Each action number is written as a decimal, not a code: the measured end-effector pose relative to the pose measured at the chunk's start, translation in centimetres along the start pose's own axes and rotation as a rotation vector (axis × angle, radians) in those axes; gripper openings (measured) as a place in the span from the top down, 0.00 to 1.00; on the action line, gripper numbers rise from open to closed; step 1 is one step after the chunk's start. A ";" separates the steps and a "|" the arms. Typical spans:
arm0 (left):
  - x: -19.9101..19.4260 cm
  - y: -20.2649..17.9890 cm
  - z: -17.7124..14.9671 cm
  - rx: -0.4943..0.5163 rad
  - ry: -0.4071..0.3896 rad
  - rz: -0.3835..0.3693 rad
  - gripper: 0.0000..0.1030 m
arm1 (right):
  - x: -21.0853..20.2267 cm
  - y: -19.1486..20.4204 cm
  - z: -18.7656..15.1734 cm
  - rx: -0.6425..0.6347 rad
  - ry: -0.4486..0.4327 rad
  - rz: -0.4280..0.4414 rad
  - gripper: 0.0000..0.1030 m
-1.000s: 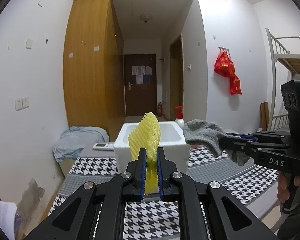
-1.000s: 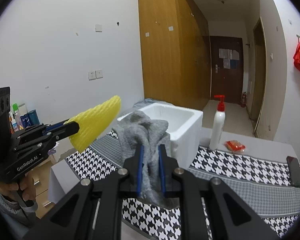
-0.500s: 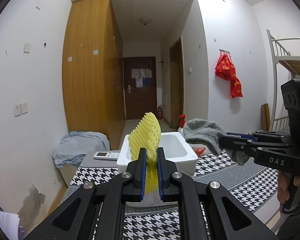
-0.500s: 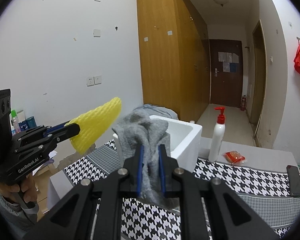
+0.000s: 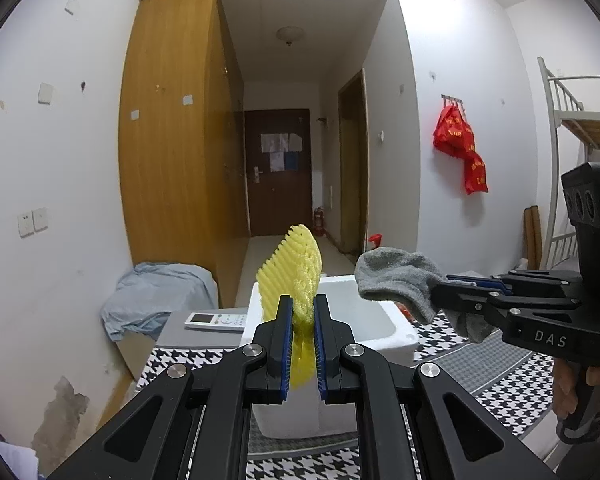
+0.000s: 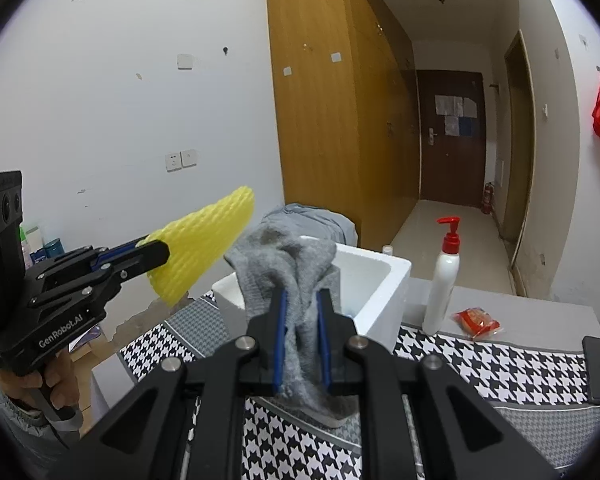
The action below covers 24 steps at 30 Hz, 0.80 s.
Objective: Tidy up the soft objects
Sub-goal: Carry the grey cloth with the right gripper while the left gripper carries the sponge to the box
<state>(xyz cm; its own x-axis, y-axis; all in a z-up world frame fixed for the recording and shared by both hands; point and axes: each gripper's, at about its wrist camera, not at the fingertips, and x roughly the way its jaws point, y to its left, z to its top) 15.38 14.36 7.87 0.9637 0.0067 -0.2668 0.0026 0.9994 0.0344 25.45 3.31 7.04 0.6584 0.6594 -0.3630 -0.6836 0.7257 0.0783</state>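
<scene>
My left gripper (image 5: 302, 308) is shut on a yellow foam net (image 5: 293, 270), which stands upright between the blue pads. The same yellow foam net (image 6: 204, 248) sticks out of the left gripper (image 6: 156, 250) at the left of the right wrist view. A grey sock (image 6: 296, 276) hangs from my right gripper (image 6: 301, 304), which is shut on it. In the left wrist view the grey sock (image 5: 400, 280) and right gripper (image 5: 446, 284) come in from the right. Both are held in the air just before a white foam box (image 5: 384, 320), open at the top (image 6: 380, 280).
The box stands on a table with a black-and-white houndstooth cloth (image 6: 480, 364). A white pump bottle with a red top (image 6: 444, 280) and a red packet (image 6: 476, 322) sit right of the box, a remote (image 5: 216, 321) to its left. A bunk bed frame (image 5: 560, 152) is at far right.
Both grippers have moved forward and a little up with their loads; the white box now sits lower and closer in both views. Neither grip has changed.
</scene>
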 end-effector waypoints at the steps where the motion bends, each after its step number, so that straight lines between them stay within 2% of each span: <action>1: 0.3 0.1 0.1 0.001 0.001 0.000 0.90 | 0.2 0.0 0.1 0.001 0.000 0.000 0.83; 9: 3.2 1.3 0.8 0.008 0.011 -0.037 0.90 | 1.8 0.0 0.6 0.010 0.013 -0.043 0.83; 18: 6.7 0.3 0.9 0.006 0.056 -0.123 0.90 | 0.2 -0.8 0.5 0.041 0.001 -0.139 0.83; 24: 7.6 -0.5 0.7 0.009 0.074 -0.170 0.90 | -0.3 -1.4 0.3 0.062 -0.002 -0.178 0.83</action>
<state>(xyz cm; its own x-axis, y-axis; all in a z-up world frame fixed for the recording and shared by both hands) 22.87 13.84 6.46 0.9270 -0.1599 -0.3392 0.1668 0.9860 -0.0091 26.25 2.16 7.36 0.7680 0.5195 -0.3745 -0.5352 0.8418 0.0700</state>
